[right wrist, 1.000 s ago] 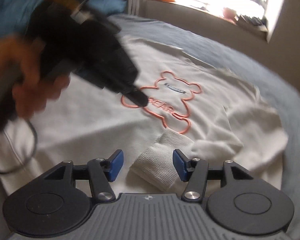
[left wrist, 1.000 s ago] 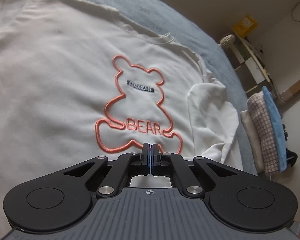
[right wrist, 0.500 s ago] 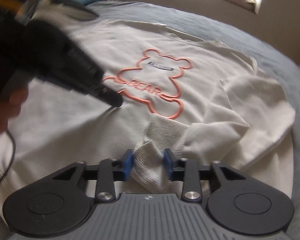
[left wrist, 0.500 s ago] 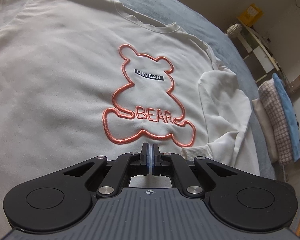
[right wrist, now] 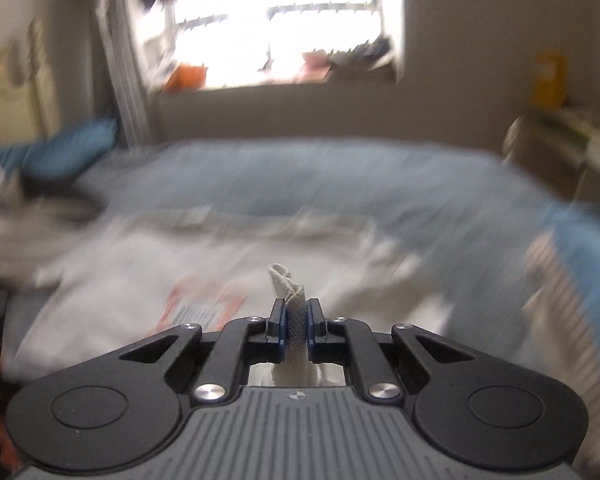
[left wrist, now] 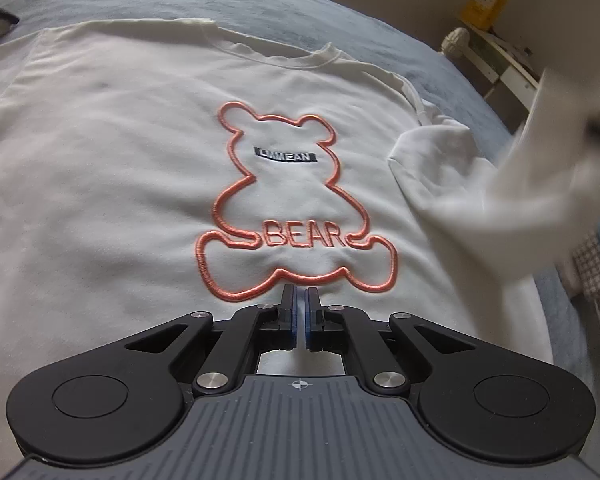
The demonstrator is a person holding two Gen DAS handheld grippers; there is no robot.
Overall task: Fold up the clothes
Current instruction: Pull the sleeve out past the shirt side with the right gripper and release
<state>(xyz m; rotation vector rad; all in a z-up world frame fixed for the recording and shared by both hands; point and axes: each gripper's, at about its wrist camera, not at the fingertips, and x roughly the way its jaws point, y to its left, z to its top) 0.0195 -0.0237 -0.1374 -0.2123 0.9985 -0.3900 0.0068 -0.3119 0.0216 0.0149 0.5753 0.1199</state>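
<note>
A white sweatshirt (left wrist: pixel 120 180) with an orange bear outline (left wrist: pixel 292 200) and the word BEAR lies front up on the bed. My left gripper (left wrist: pixel 300 294) is shut with nothing between its jaws, its tips down on the fabric just below the bear. In the right wrist view my right gripper (right wrist: pixel 295 308) is closing, its blue pads pressed on the ribbed sleeve cuff (right wrist: pixel 288 284), which sticks up between them. The lifted sleeve (left wrist: pixel 540 184) shows as a blurred white band at the right of the left wrist view. The right wrist view is heavily blurred.
A grey-blue bedcover (left wrist: pixel 260 4) lies under the sweatshirt. A stack of folded clothes (left wrist: pixel 592 256) sits at the bed's right edge. A shelf (left wrist: pixel 500 60) stands beyond it. A bright window (right wrist: pixel 284 20) and a blue pillow (right wrist: pixel 72 152) are at the far side.
The right gripper closed on the cuff and lifted it up and away to the right, raising the sleeve off the bed. The left gripper stayed shut below the bear, rolling slightly.
</note>
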